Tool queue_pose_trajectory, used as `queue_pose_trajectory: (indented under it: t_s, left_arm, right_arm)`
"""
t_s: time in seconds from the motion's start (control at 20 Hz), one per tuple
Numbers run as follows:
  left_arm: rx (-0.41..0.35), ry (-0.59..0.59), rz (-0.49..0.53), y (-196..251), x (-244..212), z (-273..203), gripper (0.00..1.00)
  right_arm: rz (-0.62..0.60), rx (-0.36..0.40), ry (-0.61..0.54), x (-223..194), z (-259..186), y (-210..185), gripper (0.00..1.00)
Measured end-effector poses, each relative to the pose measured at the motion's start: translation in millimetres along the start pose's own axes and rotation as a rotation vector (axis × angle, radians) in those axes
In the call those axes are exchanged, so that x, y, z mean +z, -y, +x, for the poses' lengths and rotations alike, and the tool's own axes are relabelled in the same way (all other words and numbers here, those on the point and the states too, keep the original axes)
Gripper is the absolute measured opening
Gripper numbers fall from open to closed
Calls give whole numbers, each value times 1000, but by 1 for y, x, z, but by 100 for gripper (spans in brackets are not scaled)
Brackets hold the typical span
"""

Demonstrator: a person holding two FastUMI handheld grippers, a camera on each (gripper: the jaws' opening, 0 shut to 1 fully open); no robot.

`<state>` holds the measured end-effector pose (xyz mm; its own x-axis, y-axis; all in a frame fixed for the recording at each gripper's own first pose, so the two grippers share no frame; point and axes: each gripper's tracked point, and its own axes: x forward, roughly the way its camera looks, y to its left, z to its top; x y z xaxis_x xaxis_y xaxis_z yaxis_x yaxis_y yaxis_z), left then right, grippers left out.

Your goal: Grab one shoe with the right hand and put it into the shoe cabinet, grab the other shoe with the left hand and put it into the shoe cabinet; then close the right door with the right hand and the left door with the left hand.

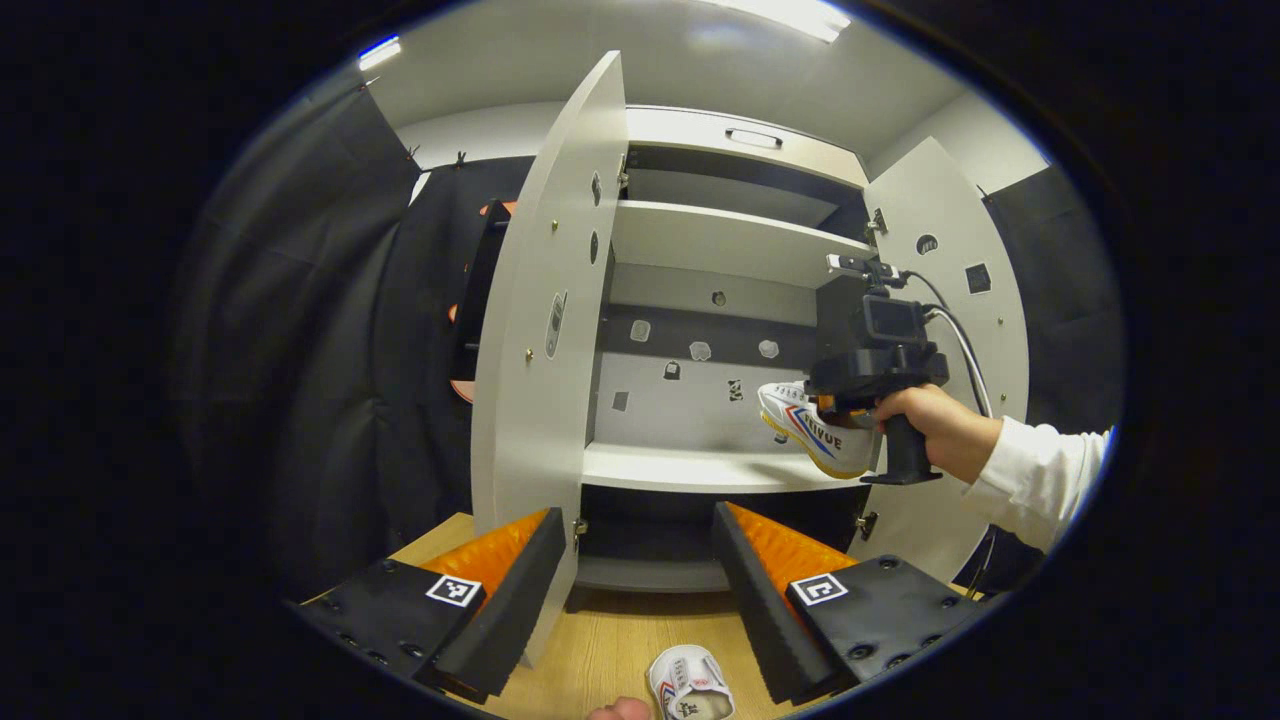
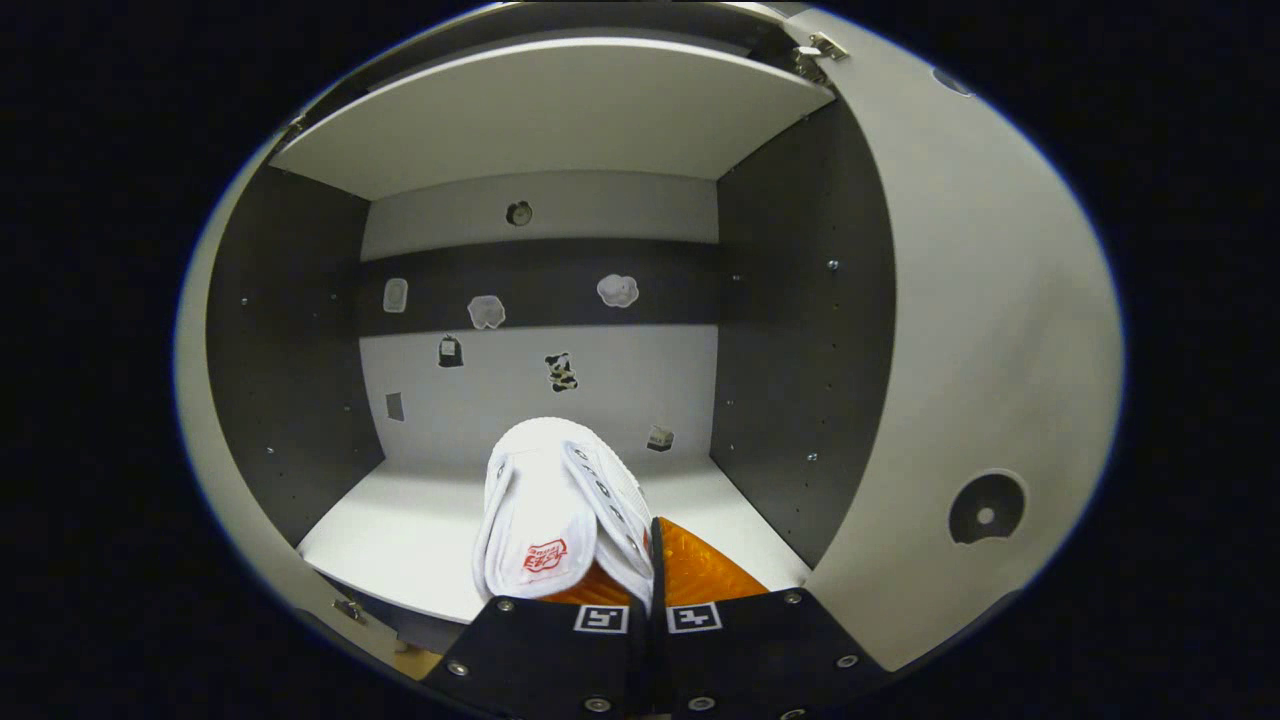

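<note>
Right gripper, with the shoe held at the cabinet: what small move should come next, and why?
Probably lower the right gripper a little and push it farther in, then open its jaws. They are closed on the shoe's side, and in the left gripper view the shoe hangs just above the shelf's front edge, not yet resting on it.

Left gripper view: camera sits back from the open shoe cabinet (image 1: 700, 300), low over the tabletop (image 1: 600, 650), facing its front so both doors and several shelves fit in frame; the right gripper (image 1: 850, 400) and the hand (image 1: 935, 425) holding it appear at the cabinet's right side. Right gripper view: camera close at the cabinet mouth, looking straight into one compartment toward the back wall (image 2: 540, 380). Shared by both: that compartment's shelf (image 2: 400, 530), the back-wall stickers (image 2: 560, 370), the right door (image 2: 980, 350).
</note>
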<state>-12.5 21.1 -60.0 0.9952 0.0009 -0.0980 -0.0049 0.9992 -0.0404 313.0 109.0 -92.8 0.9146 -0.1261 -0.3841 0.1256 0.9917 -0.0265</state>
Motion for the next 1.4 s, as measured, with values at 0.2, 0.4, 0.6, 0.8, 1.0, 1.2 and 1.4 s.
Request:
queue_pose_trajectory:
  t_s: [0.2,0.4,0.6,0.8,1.0,1.2,1.4]
  left_arm:
    - [25,-11,2,-12,-5,4,96]
    - [45,-20,-7,-19,-10,8,99]
    - [57,-18,-14,-22,-13,11,96]
    - [61,-30,-18,-24,-18,13,99]
    - [56,-34,-20,-20,-21,15,99]
    - [36,-34,-18,-14,-23,16,99]
    - [18,-22,-16,-7,-19,18,96]
  right_arm:
    - [3,-52,-76,-12,45,2,0]
    - [-20,-85,-119,-22,77,4,0]
    - [26,-79,-199,-35,94,3,4]
    - [22,-60,-220,-40,96,2,19]
    - [33,-18,-209,-30,80,-1,19]
    - [3,41,-148,-14,47,-1,31]
    - [-21,107,-39,16,2,-5,54]
